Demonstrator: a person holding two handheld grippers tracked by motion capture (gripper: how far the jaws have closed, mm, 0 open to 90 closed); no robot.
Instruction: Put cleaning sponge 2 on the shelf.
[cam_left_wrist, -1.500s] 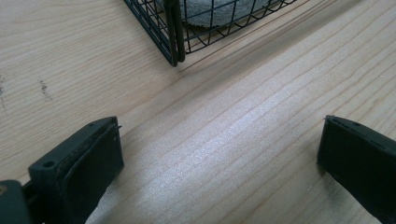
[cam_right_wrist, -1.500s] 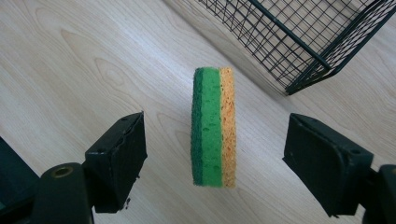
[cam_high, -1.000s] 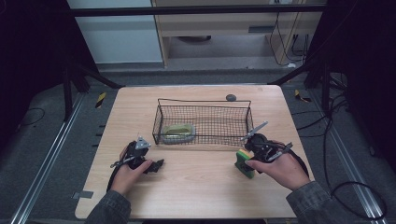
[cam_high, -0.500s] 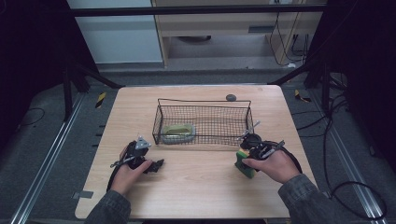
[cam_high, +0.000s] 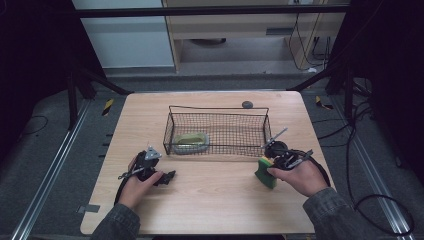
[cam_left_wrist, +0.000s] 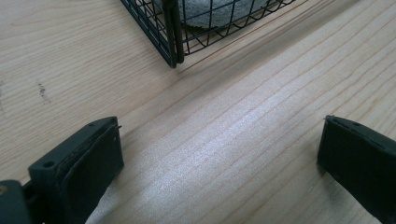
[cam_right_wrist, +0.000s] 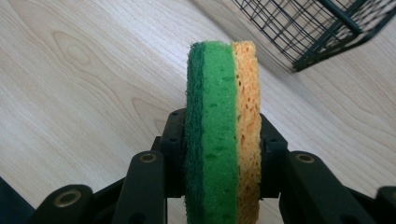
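Observation:
A green-and-yellow sponge (cam_right_wrist: 222, 126) stands on edge between the jaws of my right gripper (cam_right_wrist: 219, 154), which is shut on it. In the high view that sponge (cam_high: 265, 172) sits low over the wooden table (cam_high: 220, 195), just in front of the right end of a black wire basket (cam_high: 217, 131). My left gripper (cam_high: 167, 176) rests near the table's front left, jaws wide apart with bare wood between them (cam_left_wrist: 219, 154). The basket's near corner (cam_left_wrist: 173, 39) lies ahead of it. Inside the basket's left end lies another sponge, greenish-grey side up (cam_high: 190, 141).
A small dark round object (cam_high: 247, 104) lies on the table behind the basket. The table's front edge is close to both forearms. Dark floor, metal rails and cables surround the table.
My right gripper has drifted slightly left and down with the sponge still held. The left gripper has stayed put.

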